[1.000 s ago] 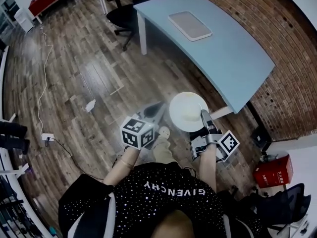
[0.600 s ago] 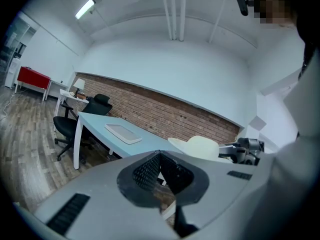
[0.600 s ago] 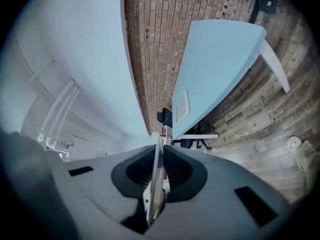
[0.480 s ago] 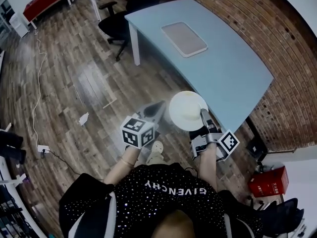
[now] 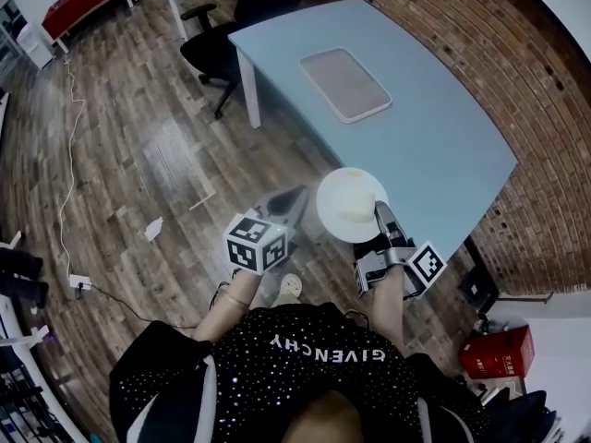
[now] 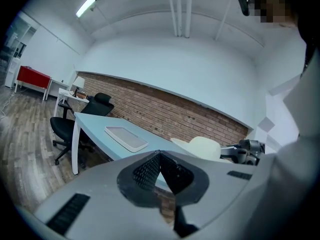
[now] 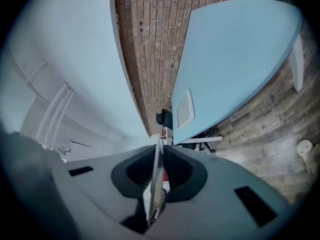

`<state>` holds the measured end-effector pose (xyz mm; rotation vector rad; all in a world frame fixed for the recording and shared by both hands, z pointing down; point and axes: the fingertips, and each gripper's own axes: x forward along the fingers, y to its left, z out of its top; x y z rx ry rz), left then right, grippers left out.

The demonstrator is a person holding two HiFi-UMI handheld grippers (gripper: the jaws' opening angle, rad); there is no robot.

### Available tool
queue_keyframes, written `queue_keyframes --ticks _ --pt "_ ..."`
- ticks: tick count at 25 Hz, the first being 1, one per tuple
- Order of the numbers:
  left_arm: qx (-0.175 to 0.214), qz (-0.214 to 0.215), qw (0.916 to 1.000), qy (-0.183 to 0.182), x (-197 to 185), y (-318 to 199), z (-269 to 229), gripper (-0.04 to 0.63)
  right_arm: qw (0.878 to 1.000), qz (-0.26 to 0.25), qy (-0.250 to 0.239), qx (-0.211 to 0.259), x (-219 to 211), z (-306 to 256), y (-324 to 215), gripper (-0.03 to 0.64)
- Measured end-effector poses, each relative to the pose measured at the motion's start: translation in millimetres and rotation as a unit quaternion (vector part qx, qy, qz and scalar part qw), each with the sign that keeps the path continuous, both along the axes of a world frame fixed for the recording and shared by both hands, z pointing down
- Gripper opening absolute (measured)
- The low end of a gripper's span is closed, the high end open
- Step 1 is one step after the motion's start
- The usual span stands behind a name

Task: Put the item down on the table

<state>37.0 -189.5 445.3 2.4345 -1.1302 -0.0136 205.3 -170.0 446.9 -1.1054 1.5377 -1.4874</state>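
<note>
A white brimmed hat point(image 5: 351, 203) hangs at the near edge of the light blue table point(image 5: 434, 146), held by its brim in my right gripper point(image 5: 379, 214), which is shut on it. In the right gripper view the brim point(image 7: 155, 184) shows edge-on between the jaws, with the table point(image 7: 235, 54) ahead. My left gripper point(image 5: 282, 203) floats over the wood floor left of the hat, shut and empty. In the left gripper view its jaws point(image 6: 159, 156) meet at the tips, with the hat point(image 6: 202, 146) off to the right.
A shallow grey tray point(image 5: 348, 84) lies on the table's far part. A black office chair point(image 5: 222, 35) stands beyond the table's left leg. A brick wall point(image 5: 517, 81) runs along the right. A red box point(image 5: 494, 353) sits on the floor at lower right.
The table has come nearer to me and the hat now overlaps its near edge. Both grippers keep the same pose and the same grip.
</note>
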Motion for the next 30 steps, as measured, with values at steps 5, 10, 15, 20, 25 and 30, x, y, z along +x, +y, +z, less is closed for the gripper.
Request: queue_keyframes --ticks 5,10,15,20,25,30 --pt "-0.001 -0.007 1.0000 -0.001 4 -19 3 0.011 1.000 -0.008 -0.011 -0.001 2 3 -22 0.038" --pt "0.001 -0.014 0.9999 -0.002 7 -22 9 0.011 1.000 -0.011 -0.014 0.005 6 6 -29 0.038" --pt "-0.005 -0.020 0.9998 -0.005 4 -19 14 0.011 1.000 -0.010 -0.019 0.001 6 10 -29 0.038" --pt "-0.010 -0.022 0.9997 -0.009 5 -21 17 0.011 1.000 -0.007 -0.025 -0.007 10 15 -29 0.038" --pt "-0.010 -0.022 0.9996 -0.012 6 -22 21 0.011 1.000 -0.004 -0.027 -0.008 13 19 -34 0.038" --pt "-0.009 -0.022 0.9996 -0.014 11 -41 19 0.011 1.000 -0.009 -0.028 -0.007 16 19 -54 0.038"
